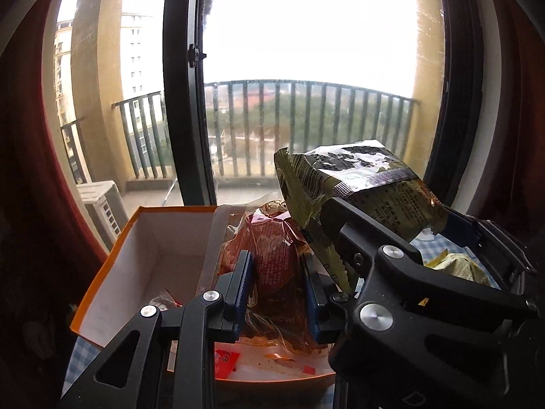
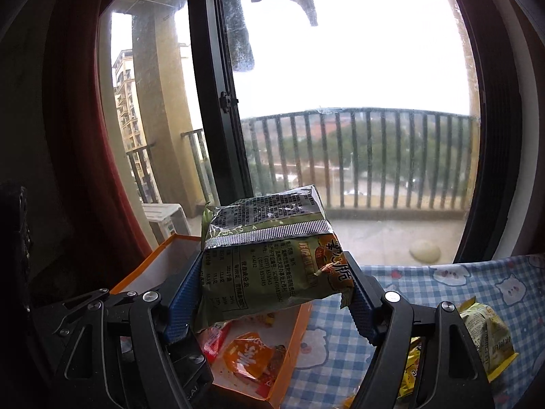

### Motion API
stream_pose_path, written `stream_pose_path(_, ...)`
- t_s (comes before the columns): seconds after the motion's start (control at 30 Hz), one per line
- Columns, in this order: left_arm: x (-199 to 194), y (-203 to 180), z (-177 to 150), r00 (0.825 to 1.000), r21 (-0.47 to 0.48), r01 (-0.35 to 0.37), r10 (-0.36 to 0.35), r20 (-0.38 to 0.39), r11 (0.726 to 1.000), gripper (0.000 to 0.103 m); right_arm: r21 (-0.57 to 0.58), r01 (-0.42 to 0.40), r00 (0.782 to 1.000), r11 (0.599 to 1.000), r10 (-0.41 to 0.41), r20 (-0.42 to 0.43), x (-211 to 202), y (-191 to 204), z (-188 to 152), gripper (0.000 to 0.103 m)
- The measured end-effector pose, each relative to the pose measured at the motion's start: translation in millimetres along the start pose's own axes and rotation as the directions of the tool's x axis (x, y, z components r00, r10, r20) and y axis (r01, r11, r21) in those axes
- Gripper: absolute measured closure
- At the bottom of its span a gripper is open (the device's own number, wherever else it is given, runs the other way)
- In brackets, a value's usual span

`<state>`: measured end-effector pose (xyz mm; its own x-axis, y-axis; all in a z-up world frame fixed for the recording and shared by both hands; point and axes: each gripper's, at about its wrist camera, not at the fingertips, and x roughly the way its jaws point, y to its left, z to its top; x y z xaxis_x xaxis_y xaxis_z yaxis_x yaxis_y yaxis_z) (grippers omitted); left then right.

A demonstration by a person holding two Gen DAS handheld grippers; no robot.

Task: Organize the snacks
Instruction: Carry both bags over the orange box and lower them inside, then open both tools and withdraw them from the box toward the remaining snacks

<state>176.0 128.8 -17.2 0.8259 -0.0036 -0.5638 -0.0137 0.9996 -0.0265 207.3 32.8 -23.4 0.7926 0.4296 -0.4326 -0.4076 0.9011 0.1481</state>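
My left gripper (image 1: 277, 289) is shut on a clear packet of red-brown snack (image 1: 272, 259), held over the orange cardboard box (image 1: 112, 248). My right gripper (image 2: 272, 293) is shut on an olive-green snack bag (image 2: 269, 259), held above the box's right side (image 2: 301, 320). The same green bag (image 1: 357, 184) and the right gripper's arm show at the right of the left wrist view. Inside the box lie an orange packet (image 2: 252, 354) and a red packet (image 2: 213, 339).
The box stands on a blue checked cloth (image 2: 340, 334) with cartoon cats. Yellow-green snack bags (image 2: 487, 337) lie on the cloth at the right. A window with a black frame (image 2: 218, 102) and red curtain (image 2: 75, 170) stands close behind.
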Motion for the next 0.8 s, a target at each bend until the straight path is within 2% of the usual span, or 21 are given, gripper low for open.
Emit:
stream_pose_path(0.1, 22.3, 16.6, -5.0, 0.999, -0.031, -0.026, 0.025, -0.037, 0.999, 0.074, -0.002, -0.003, 0.999, 1.000, 0.003, -0.041, 28.3, 6.9, -3.5, 0.024)
stream_pose_path(0.17, 36.9, 24.4, -8.4, 0.997, -0.056, -0.039, 0.035, -0.068, 0.998, 0.068, -0.002, -0.001, 0.998, 1.000, 0.000, -0.070, 45.0, 9.1, -7.0, 0.024)
stream_pose_path(0.27, 51.8, 33.7, -15.8, 0.993, -0.080, -0.051, 0.042, -0.112, 0.995, 0.065, -0.004, -0.009, 0.994, 1.000, 0.008, -0.111, 64.0, 11.8, -14.0, 0.024)
stream_pose_path(0.33, 57.5, 35.6, -18.9, 0.989, -0.083, -0.067, 0.055, -0.135, 0.994, 0.049, -0.009, -0.015, 0.991, 1.000, 0.013, -0.132, 75.0, 13.2, -17.0, 0.024)
stream_pose_path(0.4, 61.6, 39.5, -22.9, 0.985, -0.095, -0.091, 0.075, -0.153, 0.991, 0.041, -0.018, -0.013, 0.989, 1.000, 0.010, -0.150, 83.8, 14.9, -19.0, 0.024)
stream_pose_path(0.47, 65.4, 45.0, -24.9, 0.983, -0.118, -0.092, 0.071, -0.172, 0.989, 0.037, -0.022, -0.028, 0.985, 0.999, 0.023, -0.169, 93.0, 16.2, -20.1, 0.024)
stream_pose_path(0.53, 66.8, 48.2, -26.8, 0.980, -0.141, -0.094, 0.066, -0.190, 0.986, 0.029, -0.036, -0.037, 0.983, 0.999, 0.029, -0.183, 96.3, 18.6, -20.1, 0.023)
stream_pose_path(0.57, 66.2, 48.3, -27.6, 0.980, -0.142, -0.093, 0.065, -0.189, 0.985, 0.028, -0.053, -0.035, 0.982, 0.998, 0.025, -0.189, 96.4, 21.2, -19.7, 0.022)
stream_pose_path(0.67, 61.9, 44.4, -27.5, 0.982, -0.124, -0.099, 0.076, -0.175, 0.987, 0.022, -0.091, -0.016, 0.984, 0.996, 0.000, -0.177, 95.4, 28.3, -18.0, 0.009)
stream_pose_path(0.8, 50.2, 35.1, -25.5, 0.983, -0.095, -0.104, 0.088, -0.161, 0.990, 0.019, -0.096, -0.013, 0.984, 0.995, -0.005, -0.177, 90.6, 25.2, -16.0, 0.002)
